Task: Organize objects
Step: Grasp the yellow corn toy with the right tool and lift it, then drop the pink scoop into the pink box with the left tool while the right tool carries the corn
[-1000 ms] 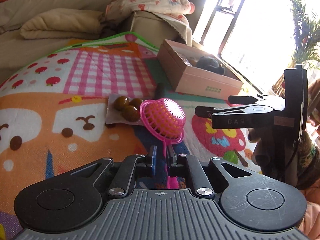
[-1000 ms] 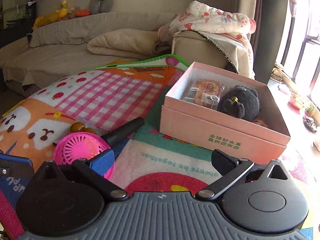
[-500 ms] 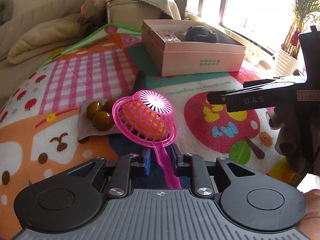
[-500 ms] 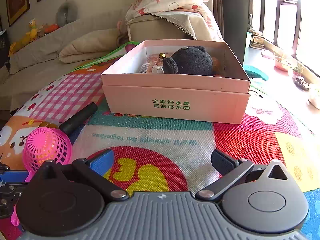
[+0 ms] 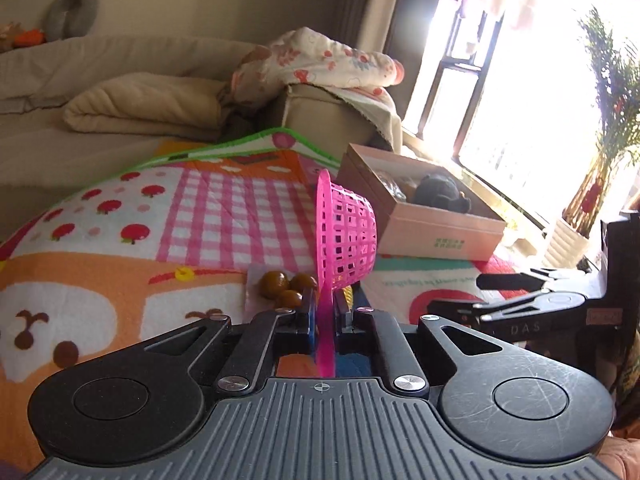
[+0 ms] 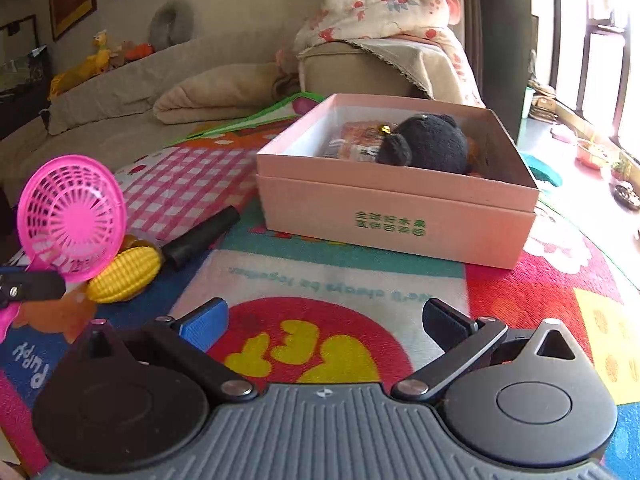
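Note:
My left gripper [image 5: 325,307] is shut on the handle of a pink plastic strainer [image 5: 346,236] and holds it raised above the play mat, bowl turned on its side. The strainer also shows at the left of the right wrist view [image 6: 72,216]. A yellow toy corn [image 6: 125,275] lies on the mat just under it. The pink cardboard box [image 6: 396,216] stands farther back and holds a black plush toy [image 6: 428,144] and a snack packet [image 6: 356,142]. My right gripper [image 6: 324,320] is open and empty, low over the mat in front of the box; it shows at the right of the left wrist view [image 5: 532,300].
A sheet with three brown balls [image 5: 286,286] lies on the mat under the strainer. A black cylinder [image 6: 200,237] lies beside the corn. A sofa with folded blankets [image 6: 224,92] runs along the back. A potted plant [image 5: 600,128] stands by the window.
My left gripper has lifted the strainer off the mat and turned it on its side, uncovering the yellow corn. My right gripper has drawn back slightly from the box and stays open.

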